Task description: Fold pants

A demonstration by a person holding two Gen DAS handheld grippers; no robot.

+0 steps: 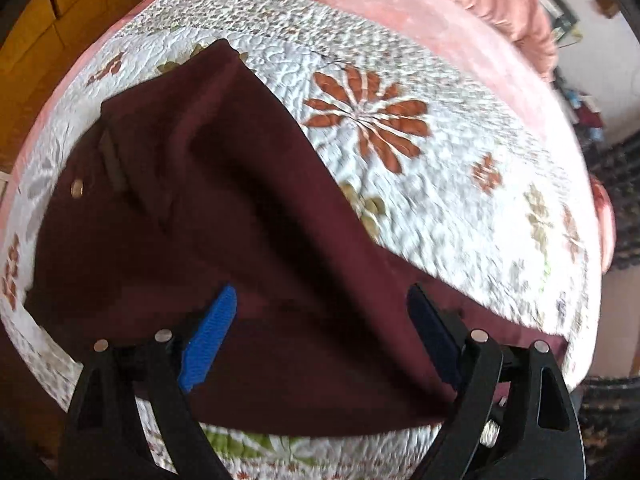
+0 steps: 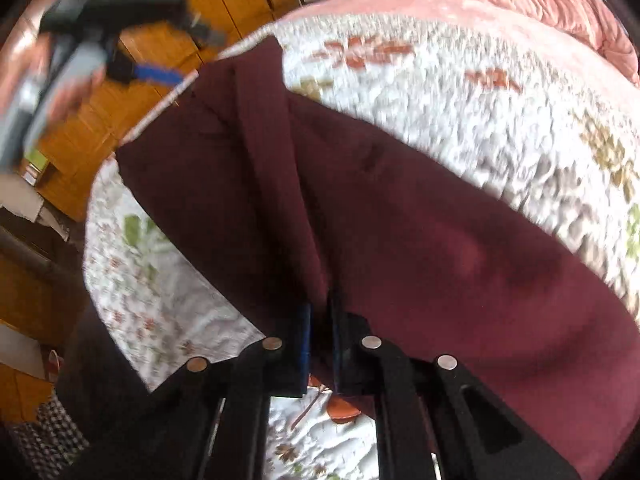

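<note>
The maroon pants [image 1: 208, 216] are lying spread across the flowered quilt [image 1: 460, 184] on the bed. The right gripper [image 2: 320, 344] is pinching a fold of their fabric between its closed fingers, while the left gripper [image 1: 320, 336] is hovering above them, fingers wide apart.

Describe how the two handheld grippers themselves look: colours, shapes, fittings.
Both match: black, angular linkage arms with triangular cut-outs and round silver pivot pins, ending in flat ribbed blue pads. That goes for the left gripper and the right gripper. From the right wrist view, the left gripper's body looks grey and black, though blurred. No cables or sleeves are discernible.
</note>
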